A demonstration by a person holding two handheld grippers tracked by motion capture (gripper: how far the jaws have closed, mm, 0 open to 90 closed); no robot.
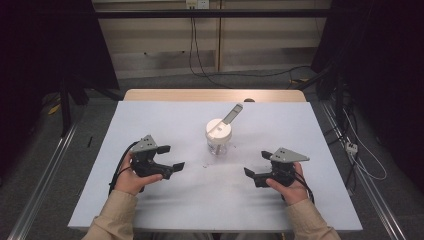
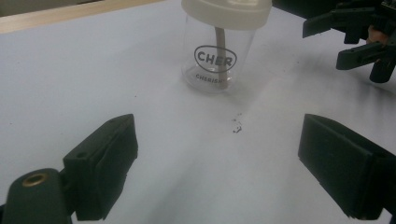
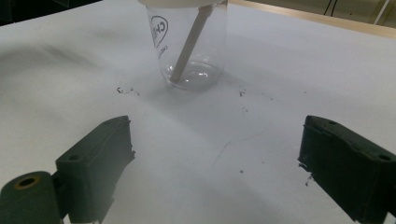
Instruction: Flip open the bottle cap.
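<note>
Clear jar (image 1: 218, 141) with white lid (image 1: 218, 128) and stick (image 1: 231, 114) poking out, high view: upright on white table (image 1: 150, 200), ahead of and between left gripper (image 1: 170, 157) and right gripper (image 1: 257, 167), both jaws apart, empty. Left gripper view: jar (image 2: 218, 56) ahead, untouched, jaws wide; right gripper (image 2: 345, 37) off upper right. Right gripper view: jar (image 3: 189, 46) ahead, jaws wide, dark specks (image 3: 126, 90) near it.

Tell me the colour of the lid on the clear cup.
The lid is white to off-white, on the clear cup. It shows best in the high view.
</note>
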